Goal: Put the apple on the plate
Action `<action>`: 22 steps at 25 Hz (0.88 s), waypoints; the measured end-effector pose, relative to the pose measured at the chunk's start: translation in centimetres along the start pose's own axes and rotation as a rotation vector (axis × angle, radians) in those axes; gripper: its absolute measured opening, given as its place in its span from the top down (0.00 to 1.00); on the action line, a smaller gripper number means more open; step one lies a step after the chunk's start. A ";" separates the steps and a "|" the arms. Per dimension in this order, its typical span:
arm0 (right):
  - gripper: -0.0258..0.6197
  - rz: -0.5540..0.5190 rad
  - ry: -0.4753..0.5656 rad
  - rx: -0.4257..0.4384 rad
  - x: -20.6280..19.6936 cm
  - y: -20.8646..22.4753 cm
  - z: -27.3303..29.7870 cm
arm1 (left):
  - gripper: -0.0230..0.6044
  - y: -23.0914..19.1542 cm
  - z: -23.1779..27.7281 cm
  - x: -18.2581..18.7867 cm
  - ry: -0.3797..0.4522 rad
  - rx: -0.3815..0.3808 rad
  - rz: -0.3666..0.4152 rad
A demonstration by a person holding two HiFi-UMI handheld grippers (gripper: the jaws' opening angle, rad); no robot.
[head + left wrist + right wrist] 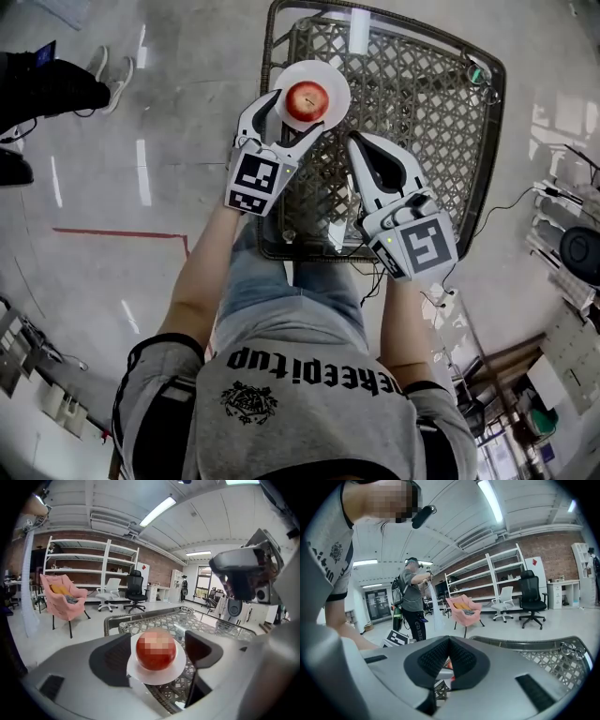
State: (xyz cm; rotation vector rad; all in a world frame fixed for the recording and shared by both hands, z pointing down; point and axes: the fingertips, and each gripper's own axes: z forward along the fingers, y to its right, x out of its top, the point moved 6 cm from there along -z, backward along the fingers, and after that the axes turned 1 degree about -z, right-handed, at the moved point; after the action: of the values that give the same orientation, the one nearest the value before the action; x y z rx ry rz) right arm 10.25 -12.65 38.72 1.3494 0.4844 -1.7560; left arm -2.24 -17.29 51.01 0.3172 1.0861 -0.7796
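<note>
L gripper (296,112) (157,654): jaws wide apart, gripping nothing. The apple (307,100) (156,649) sits btwn the 2 jaws. The left gripper view shows a gap on each side, so there's no contact. The apple is red and rests about mid-plate on a white plate (328,73) (157,677). In head view the gripper comes in from the plate's 7 o'clock, w/ 1 jaw tip by the plate's 9 o'clock edge and the other by its 5 o'clock edge.

R gripper (354,141) (449,657): jaws closed on each other, nothing held. A sliver of red shows thru the slit btwn its pads in the right gripper view. In head view it lies at 5 o'clock from the apple, near the plate but apart, tip pointing to approx 11 o'clock.

Worktop (441,112) (164,620) (555,660): glass over a woven lattice w/ a dark wicker rim. The plate stands near its 11 o'clock corner in head view.

Further out:
- Pink armchair (63,599) (463,607) on the floor.
- White shelving (89,564) (487,578) along a brick wall.
- Black office chair (135,590) (532,597) in front of it.
- A 2nd person (412,597) stands at 9 o'clock in the right gripper view, arms raised.
- Red tape line (122,231) on the floor at 9 o'clock in head view.
</note>
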 end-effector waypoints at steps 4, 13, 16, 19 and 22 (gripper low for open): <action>0.96 -0.007 0.020 -0.002 0.6 -1.1 -0.4 | 0.65 0.7 -2.3 1.8 0.055 0.008 -0.028; 0.96 -0.025 0.060 -0.007 2.2 -3.9 -1.4 | 0.92 2.3 -7.3 6.6 0.191 0.010 -0.013; 0.96 -0.030 0.081 -0.015 2.8 -5.1 -1.9 | 0.92 2.9 -9.2 8.4 0.233 -0.010 0.005; 0.96 -0.039 0.103 -0.022 3.5 -6.1 -2.4 | 0.92 3.6 -10.9 10.2 0.267 -0.032 0.023; 0.96 -0.046 0.123 -0.028 4.1 -7.0 -2.9 | 0.92 4.4 -12.5 11.6 0.285 -0.070 0.026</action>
State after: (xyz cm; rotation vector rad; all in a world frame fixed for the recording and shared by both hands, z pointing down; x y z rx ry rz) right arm 6.10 -8.15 32.64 1.4429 0.6099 -1.7036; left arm -4.71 -11.60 34.56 0.3898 1.3712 -0.6845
